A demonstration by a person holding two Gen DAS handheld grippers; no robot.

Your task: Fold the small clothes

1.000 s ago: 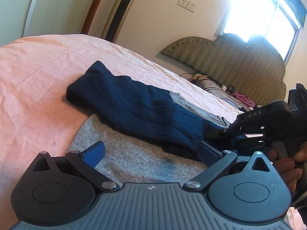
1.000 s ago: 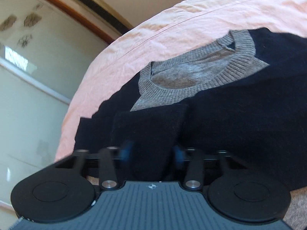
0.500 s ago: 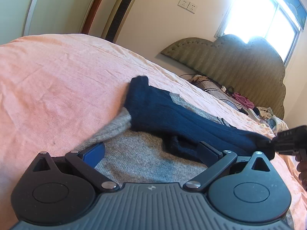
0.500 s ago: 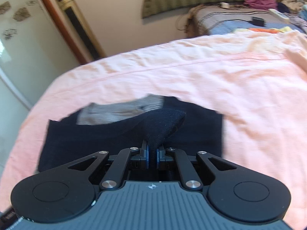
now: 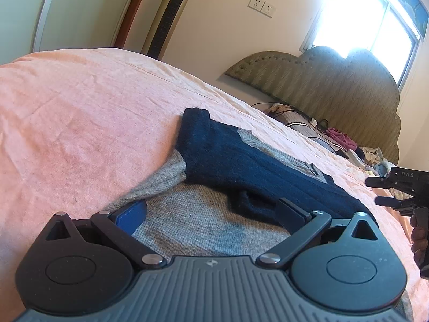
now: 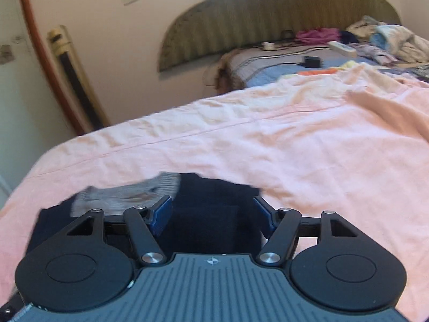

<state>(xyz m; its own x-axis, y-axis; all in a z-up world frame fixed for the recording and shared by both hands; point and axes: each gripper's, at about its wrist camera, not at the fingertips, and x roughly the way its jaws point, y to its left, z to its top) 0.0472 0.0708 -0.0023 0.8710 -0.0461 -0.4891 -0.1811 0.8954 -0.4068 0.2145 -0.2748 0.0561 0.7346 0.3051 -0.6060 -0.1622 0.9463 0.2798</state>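
A small grey and navy knit sweater lies on the pink bed sheet. Its navy sleeve is folded across the body. My left gripper is open, low over the grey hem, with the fabric between its blue pads. My right gripper is open and empty just above the navy part, near the grey collar. The right gripper also shows at the right edge of the left wrist view, apart from the sweater.
A padded headboard stands at the far end. Pillows with cables, a power strip and a pile of clothes lie near it. A tall tower fan stands against the wall beside the bed.
My right gripper carried the navy sleeve across the sweater, let it go and opened, drawing back to the right. The sleeve now lies folded over the body. My left gripper stayed open in place.
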